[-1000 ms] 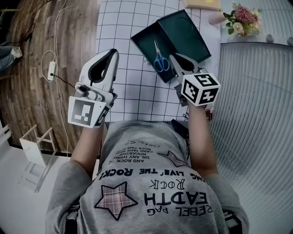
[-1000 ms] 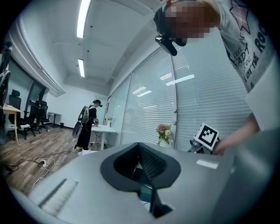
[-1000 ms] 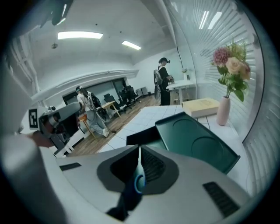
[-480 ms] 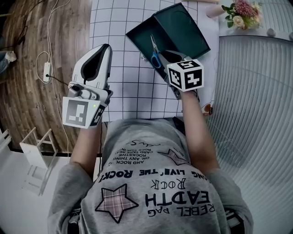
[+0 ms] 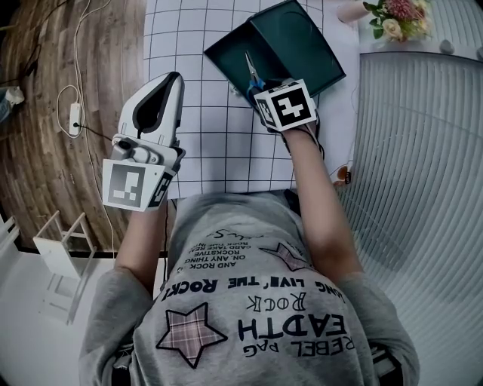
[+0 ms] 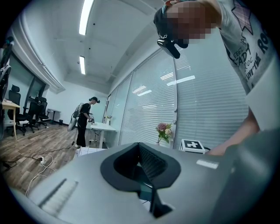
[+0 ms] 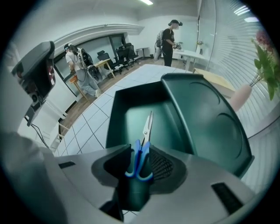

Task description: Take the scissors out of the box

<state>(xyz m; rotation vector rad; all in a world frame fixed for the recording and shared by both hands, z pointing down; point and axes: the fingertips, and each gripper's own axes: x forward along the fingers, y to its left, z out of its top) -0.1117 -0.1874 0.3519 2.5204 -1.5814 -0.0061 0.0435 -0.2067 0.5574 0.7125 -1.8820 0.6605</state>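
Observation:
Blue-handled scissors lie in the dark green box, whose lid is propped open on the right. My right gripper points steeply down into the box, its marker cube covering the handles. In the right gripper view the scissors lie with their handles between the opening jaws of my right gripper, blades pointing away; I see no pad pressing on them. My left gripper hovers level at the table's left edge, holding nothing; its jaw gap is unclear.
The box sits on a white grid table. A vase of flowers stands at the back right. A cable with a plug lies on the wood floor, and a white stool stands at the left. People stand far off.
My right gripper has moved forward and down into the box, tilting steeply, until it sits over the scissors' handles. The left gripper has stayed put.

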